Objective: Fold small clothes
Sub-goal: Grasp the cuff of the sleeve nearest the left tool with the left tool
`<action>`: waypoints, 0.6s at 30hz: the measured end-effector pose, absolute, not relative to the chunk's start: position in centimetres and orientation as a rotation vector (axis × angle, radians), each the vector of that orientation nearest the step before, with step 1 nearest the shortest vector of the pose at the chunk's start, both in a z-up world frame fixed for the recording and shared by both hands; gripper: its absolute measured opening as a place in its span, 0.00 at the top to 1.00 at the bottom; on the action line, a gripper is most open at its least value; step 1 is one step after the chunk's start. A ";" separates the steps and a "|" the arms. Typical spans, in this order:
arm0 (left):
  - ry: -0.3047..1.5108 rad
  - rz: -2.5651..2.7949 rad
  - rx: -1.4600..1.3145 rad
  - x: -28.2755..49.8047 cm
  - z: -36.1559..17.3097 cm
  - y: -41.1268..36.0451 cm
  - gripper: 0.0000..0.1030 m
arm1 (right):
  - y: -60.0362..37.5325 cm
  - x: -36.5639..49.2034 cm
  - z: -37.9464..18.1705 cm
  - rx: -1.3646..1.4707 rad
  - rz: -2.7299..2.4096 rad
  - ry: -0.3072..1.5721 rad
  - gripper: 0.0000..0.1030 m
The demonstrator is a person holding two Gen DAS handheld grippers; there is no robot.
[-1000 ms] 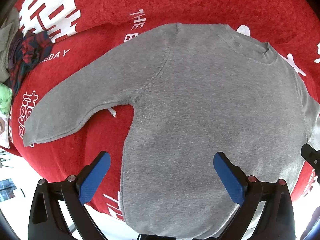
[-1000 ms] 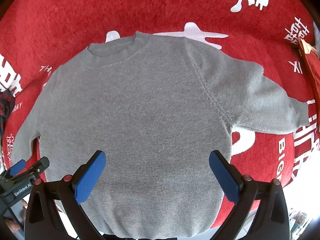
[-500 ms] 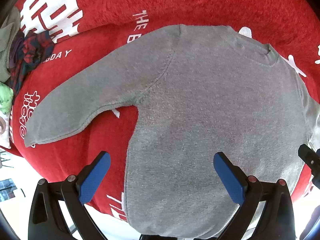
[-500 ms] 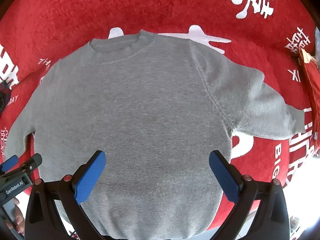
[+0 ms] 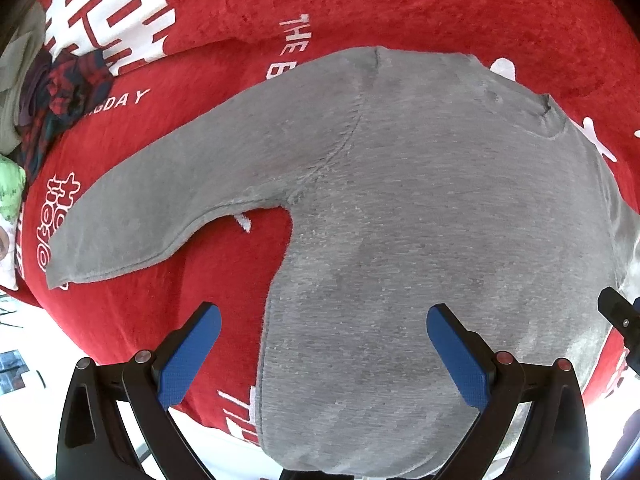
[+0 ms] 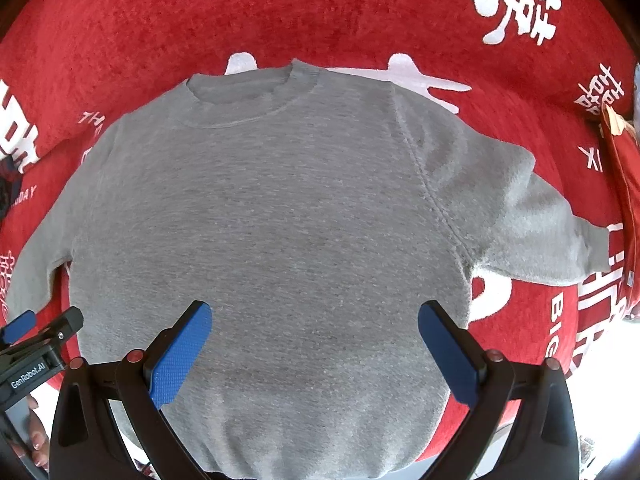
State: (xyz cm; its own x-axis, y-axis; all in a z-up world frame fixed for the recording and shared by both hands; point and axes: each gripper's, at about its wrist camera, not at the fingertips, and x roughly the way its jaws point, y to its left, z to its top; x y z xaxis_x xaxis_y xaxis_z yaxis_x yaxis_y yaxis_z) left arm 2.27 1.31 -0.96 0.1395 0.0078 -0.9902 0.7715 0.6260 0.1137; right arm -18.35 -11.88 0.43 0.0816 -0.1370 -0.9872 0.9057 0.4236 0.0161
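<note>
Sweater (image 6: 280, 220): grey, flat on red blanket (image 6: 320, 12); collar far, hem near, long axis running away from the cameras.
Sleeves: each spread outward and slanting toward the near side.
Edges: hem lies at the blanket's near edge.
Room: bare blanket beyond the collar; plaid cloth (image 5: 60, 92) far left.
Left gripper (image 5: 323, 350): spread wide, empty, straddling the sweater's left edge.
Right gripper (image 6: 314, 350): wide apart, empty, over lower body.

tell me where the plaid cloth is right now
In the left wrist view, the plaid cloth lies bunched at the far left on the red blanket, beyond the sweater sleeve.
</note>
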 end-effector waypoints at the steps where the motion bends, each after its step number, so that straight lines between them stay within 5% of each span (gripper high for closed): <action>1: 1.327 -0.626 0.738 2.4 -1.0 1.4 0.00 | -11.9 -18.2 0.4 0.803 -0.919 1.240 0.00; 18: 1.375 -0.593 0.361 10.7 -2.1 7.8 0.00 | -8.4 -12.0 1.2 0.694 -0.734 1.203 0.00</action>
State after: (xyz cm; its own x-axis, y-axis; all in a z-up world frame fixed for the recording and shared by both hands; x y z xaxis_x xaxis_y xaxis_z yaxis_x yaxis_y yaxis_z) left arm 10.67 7.79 -2.09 0.0835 -0.1823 -0.9797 0.5877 0.8029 -0.0993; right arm -12.03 -8.39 1.20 0.1949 -0.1287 -0.9723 0.8056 0.5865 0.0838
